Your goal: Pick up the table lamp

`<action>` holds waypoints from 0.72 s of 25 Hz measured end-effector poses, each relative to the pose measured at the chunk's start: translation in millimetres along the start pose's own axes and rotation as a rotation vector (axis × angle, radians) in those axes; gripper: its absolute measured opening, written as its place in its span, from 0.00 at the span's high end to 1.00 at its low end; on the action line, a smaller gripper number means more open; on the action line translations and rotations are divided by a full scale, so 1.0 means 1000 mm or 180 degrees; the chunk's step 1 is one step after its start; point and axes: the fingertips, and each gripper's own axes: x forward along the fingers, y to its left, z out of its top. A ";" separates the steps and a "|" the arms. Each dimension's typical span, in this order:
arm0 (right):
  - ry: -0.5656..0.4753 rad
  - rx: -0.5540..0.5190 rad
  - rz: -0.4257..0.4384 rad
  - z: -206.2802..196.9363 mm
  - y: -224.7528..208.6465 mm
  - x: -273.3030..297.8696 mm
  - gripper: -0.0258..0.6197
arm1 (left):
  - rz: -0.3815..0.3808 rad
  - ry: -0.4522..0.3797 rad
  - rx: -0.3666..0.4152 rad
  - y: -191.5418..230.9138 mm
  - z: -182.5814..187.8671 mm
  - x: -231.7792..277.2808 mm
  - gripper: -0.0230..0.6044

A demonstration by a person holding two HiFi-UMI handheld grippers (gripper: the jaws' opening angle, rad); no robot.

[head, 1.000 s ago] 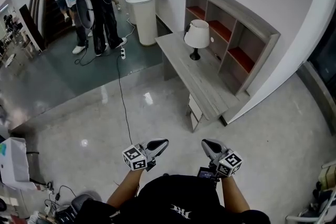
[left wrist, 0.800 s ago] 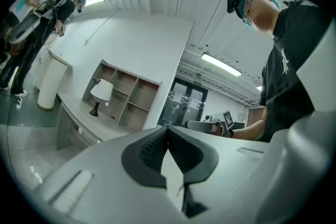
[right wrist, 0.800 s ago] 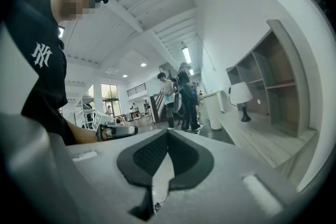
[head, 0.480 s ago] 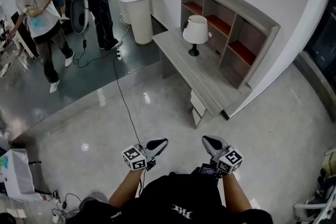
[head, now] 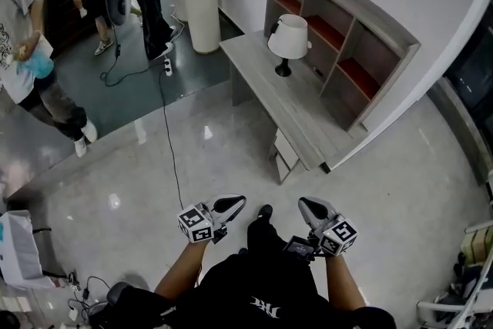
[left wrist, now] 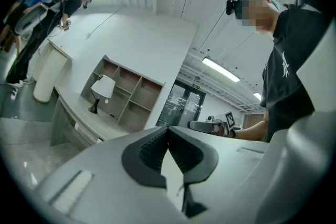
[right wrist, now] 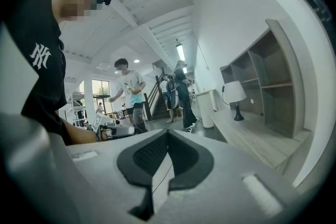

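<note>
Right tongs closed and empty; table lamp stands on the desk beyond.

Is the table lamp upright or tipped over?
Upright: the table lamp stands on its base on the desk, shade on top.

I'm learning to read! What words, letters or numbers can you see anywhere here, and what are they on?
"NY": white interlocked letters, as they seem to read, on the black shirt.
The small sign far off in the left gripper view: too small to read.
Print on the grey T-shirt: too blurred to read.
The left gripper and right gripper carry only square patterns, no letters.
</note>
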 end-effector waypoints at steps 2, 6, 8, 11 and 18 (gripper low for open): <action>-0.0006 0.0000 0.0041 0.003 -0.011 0.014 0.96 | 0.0035 -0.0006 -0.0008 0.011 0.007 0.006 0.96; -0.0058 0.0041 0.0124 0.018 -0.038 0.052 0.96 | 0.0115 0.0066 0.0023 0.041 0.021 0.013 0.96; -0.0093 0.0087 0.0182 0.028 -0.055 0.068 0.96 | 0.0190 0.0059 0.0000 0.062 0.029 0.019 0.96; -0.0156 0.0109 0.0214 0.050 -0.088 0.088 0.96 | 0.0250 0.0048 0.0006 0.091 0.045 0.038 0.96; -0.0182 -0.0009 0.0197 0.093 -0.159 0.123 0.96 | 0.0234 -0.0024 0.0104 0.143 0.098 0.093 0.96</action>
